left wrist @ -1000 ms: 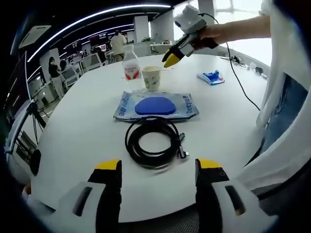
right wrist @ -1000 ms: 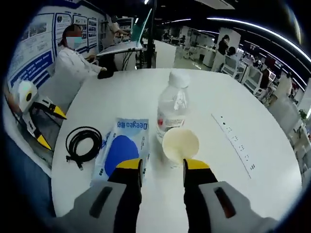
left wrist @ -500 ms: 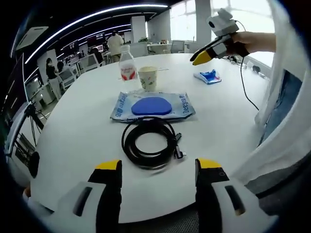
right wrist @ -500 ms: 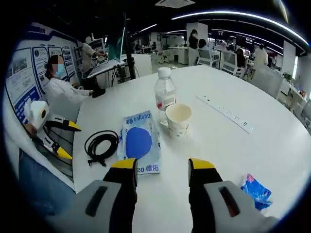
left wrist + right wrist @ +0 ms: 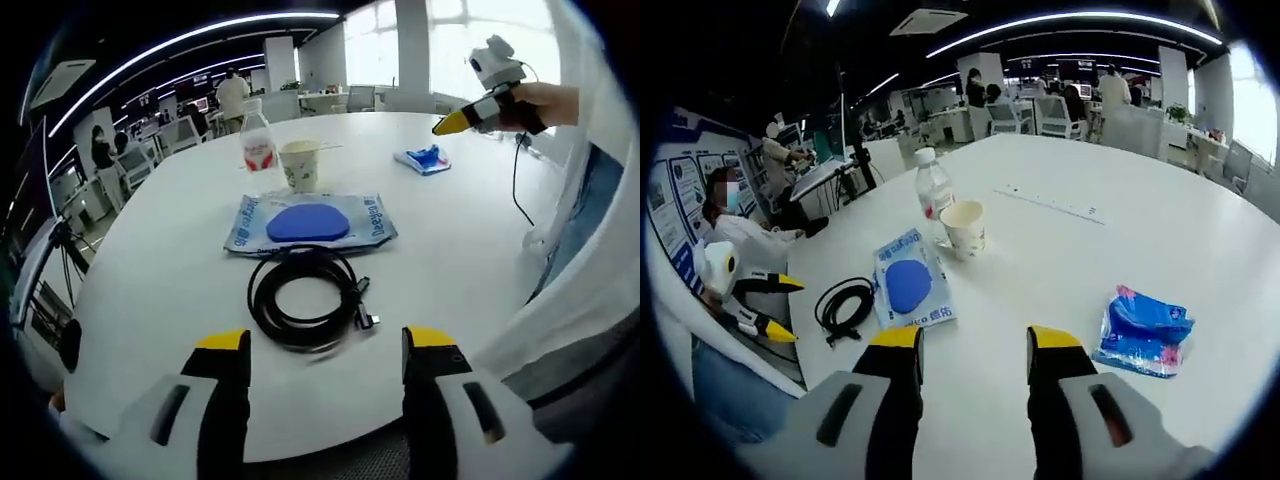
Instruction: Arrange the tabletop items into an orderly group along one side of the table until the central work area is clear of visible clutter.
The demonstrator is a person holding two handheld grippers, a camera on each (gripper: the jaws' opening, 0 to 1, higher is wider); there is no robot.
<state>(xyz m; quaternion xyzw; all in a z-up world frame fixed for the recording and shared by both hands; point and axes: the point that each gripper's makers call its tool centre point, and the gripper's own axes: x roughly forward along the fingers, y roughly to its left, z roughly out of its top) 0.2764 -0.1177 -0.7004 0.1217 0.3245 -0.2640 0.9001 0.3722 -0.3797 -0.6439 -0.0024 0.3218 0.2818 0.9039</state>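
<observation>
Both grippers, left gripper (image 5: 322,345) and right gripper (image 5: 974,343), hang spread and empty over the round white desk (image 5: 150,260); coiled black cable (image 5: 305,297) lies just near of the blue-printed plastic packet (image 5: 310,222).

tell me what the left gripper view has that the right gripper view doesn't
Left gripper view: the right gripper in a hand, its black cord trailing over the table, and bright windows. Right gripper view: the left gripper, a seated person in white, and wall posters. Both: cable, blue pouch, cup, bottle and blue packet, none between either gripper's open fingers.
</observation>
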